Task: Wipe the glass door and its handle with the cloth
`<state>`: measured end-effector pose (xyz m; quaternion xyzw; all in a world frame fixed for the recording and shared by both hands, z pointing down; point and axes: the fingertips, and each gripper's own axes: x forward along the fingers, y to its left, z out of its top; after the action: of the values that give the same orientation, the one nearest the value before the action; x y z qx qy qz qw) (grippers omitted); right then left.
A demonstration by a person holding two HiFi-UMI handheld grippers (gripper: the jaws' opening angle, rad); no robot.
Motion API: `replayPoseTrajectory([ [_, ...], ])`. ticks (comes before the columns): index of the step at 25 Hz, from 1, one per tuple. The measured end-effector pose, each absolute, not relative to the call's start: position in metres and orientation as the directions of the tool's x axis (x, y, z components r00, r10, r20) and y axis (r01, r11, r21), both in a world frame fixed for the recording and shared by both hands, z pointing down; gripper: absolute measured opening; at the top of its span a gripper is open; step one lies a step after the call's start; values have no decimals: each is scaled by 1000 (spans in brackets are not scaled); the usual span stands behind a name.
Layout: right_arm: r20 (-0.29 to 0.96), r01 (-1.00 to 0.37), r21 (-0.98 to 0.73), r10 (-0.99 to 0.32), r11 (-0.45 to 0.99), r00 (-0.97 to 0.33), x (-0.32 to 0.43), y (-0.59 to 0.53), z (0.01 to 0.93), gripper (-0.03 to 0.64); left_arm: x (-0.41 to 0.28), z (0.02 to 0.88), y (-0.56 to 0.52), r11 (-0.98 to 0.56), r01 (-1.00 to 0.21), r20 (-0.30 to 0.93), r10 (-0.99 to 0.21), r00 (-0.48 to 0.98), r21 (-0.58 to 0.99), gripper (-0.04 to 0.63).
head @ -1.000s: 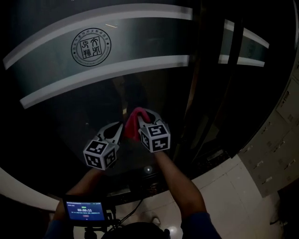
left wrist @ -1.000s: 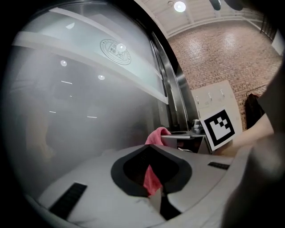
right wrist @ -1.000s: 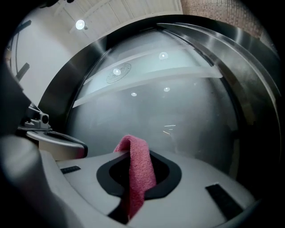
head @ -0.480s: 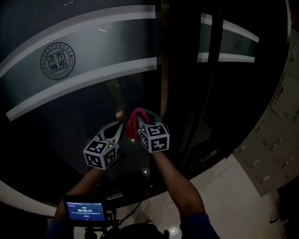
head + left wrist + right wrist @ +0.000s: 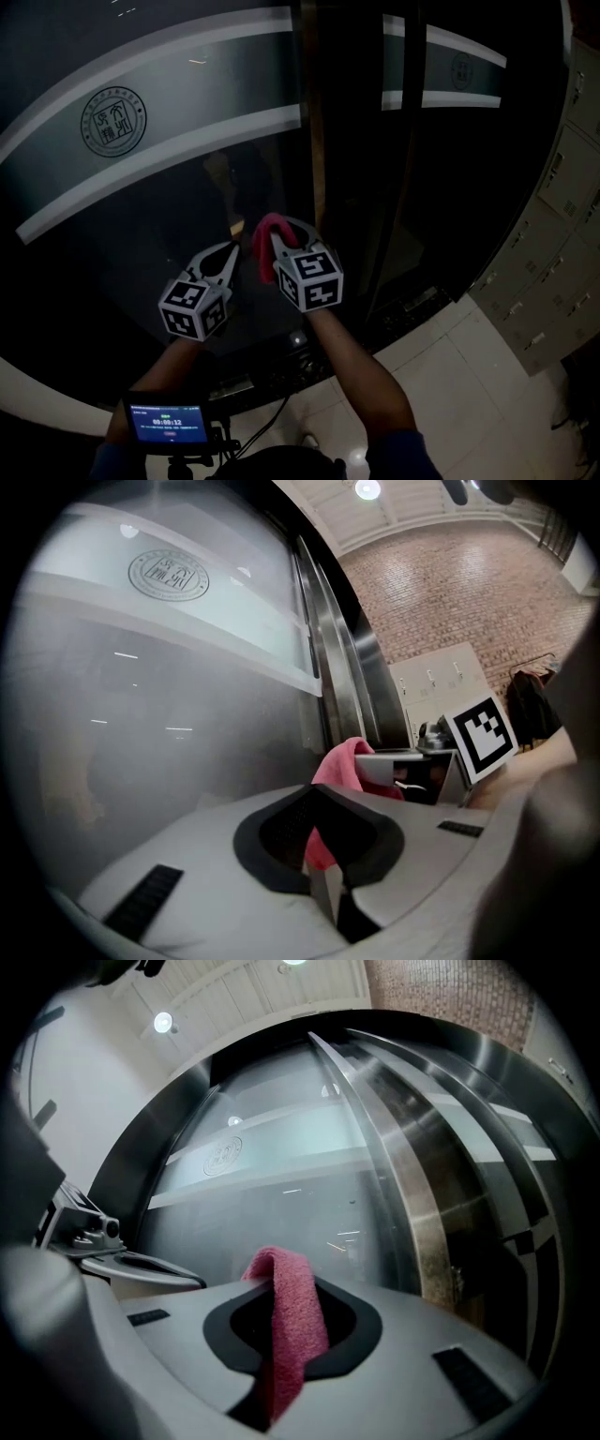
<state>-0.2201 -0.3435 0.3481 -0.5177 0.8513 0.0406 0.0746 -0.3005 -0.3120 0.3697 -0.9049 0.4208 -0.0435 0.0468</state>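
Dark glass door [image 5: 141, 206] with a round emblem [image 5: 112, 122] fills the frame; left gripper [image 5: 225, 255] hovers clenched and empty, right gripper [image 5: 279, 234] pinches the pink cloth [image 5: 263, 247] near the glass. Soft and light, it likely wipes best gripped mid-fold.

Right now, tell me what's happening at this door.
A person stands at a glass door with a gripper in each hand. The right gripper is shut on a pink cloth and holds it up close to the glass, beside an upright metal bar. Whether the cloth touches the glass can't be told. The left gripper is shut with nothing in it, just to the left of the cloth.
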Motion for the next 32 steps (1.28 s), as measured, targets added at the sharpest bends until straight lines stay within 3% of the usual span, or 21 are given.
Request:
replayPoseTrajectory([
  [9,-172,-903,-8,-890,430,-422,-238,-245,342,31,-320,363,-232,-674,-732,12,-736,677,-96,14],
  [18,-169,-923,15,-909,384,-381,-205,-190,334,31,-274,351,-185,-734,-675,-22,-676,737,-78,14],
  [24,-188,-940,21,-922,340,-338,-123,-178,319,32,-196,342,-184,-767,-637,-19,-638,770,-77,14],
  [32,-200,-933,45,-912,358,-359,32,-187,300,32,-19,328,-197,-784,-614,-42,-613,789,-90,14],
])
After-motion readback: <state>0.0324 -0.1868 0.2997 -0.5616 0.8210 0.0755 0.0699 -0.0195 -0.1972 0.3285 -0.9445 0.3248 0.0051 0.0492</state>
